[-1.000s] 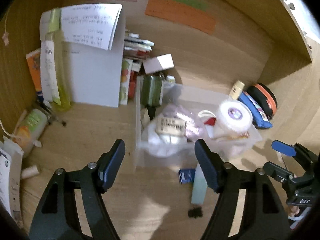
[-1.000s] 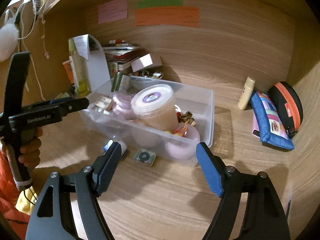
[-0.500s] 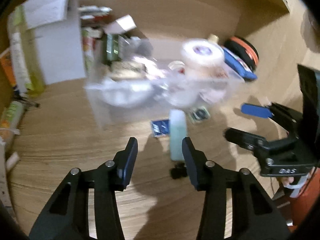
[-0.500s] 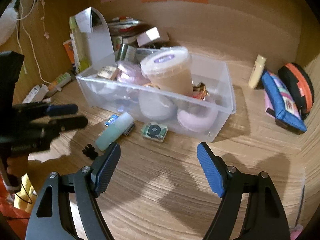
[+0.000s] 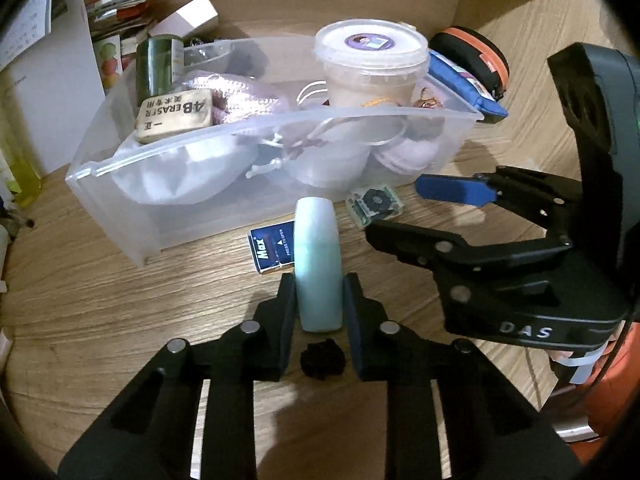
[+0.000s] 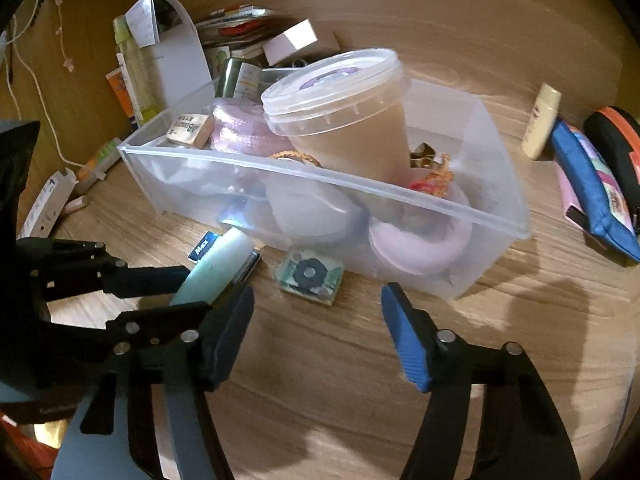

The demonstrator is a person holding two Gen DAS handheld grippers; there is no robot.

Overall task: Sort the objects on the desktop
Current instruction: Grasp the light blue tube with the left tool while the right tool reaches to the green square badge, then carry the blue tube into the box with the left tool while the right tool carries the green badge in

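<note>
Left gripper (image 5: 319,300): jaws closing, pads pressed on either side of the pale teal cylindrical tube (image 5: 318,268), which lies on the wooden desktop (image 5: 100,312) with its far end pointing at the clear plastic storage bin (image 5: 120,208). A small black knobbed part (image 5: 322,359) sits just behind the tube's near end, between the finger bases.

Tube overlaps the edge of a flat blue "Max" staple box (image 5: 269,249); box lies just in front of the bin wall. Just right of the tube: a small green square card with a black round disc (image 6: 309,277), also close to the bin front.

Right gripper (image 6: 316,332): jaws closing, blue pads apart, nothing between them; it hangs over bare desktop near the green card. Its left finger crowds the left gripper's fingers beside the tube.

Bin contents: lidded translucent tub of tan paste (image 6: 340,112), tan "4B eraser" block (image 5: 174,115), pink knitted items, dark green jar (image 5: 154,66).

Right of bin: blue zip pouch (image 6: 596,196), black-and-orange case (image 6: 616,140), cream bottle (image 6: 541,126).
</note>
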